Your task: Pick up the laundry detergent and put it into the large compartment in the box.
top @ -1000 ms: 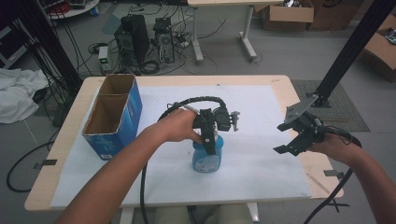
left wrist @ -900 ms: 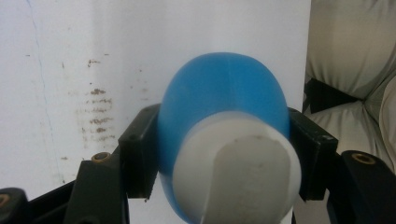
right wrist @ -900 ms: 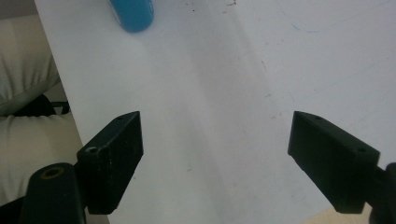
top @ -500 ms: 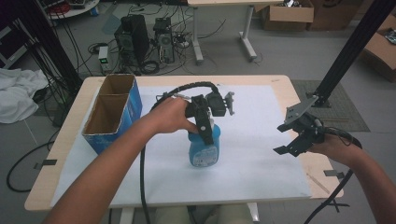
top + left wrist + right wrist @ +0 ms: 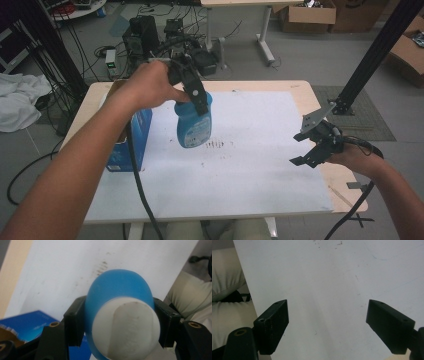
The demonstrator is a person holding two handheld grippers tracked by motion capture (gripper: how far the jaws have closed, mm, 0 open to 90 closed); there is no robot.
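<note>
This looks like a robotics lab: computer towers (image 5: 142, 32) and tangled cables (image 5: 75, 55) sit on the grey floor beyond the paper-covered worktop (image 5: 260, 165), with cardboard boxes (image 5: 312, 15) and a black aluminium strut (image 5: 375, 55) nearby.

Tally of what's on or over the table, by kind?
Blue bottle, clamped in the left gripper above the white sheet: 1
Blue cardboard box: 1
Grippers, counting the right gripper, open and empty: 2
Total: 4
</note>
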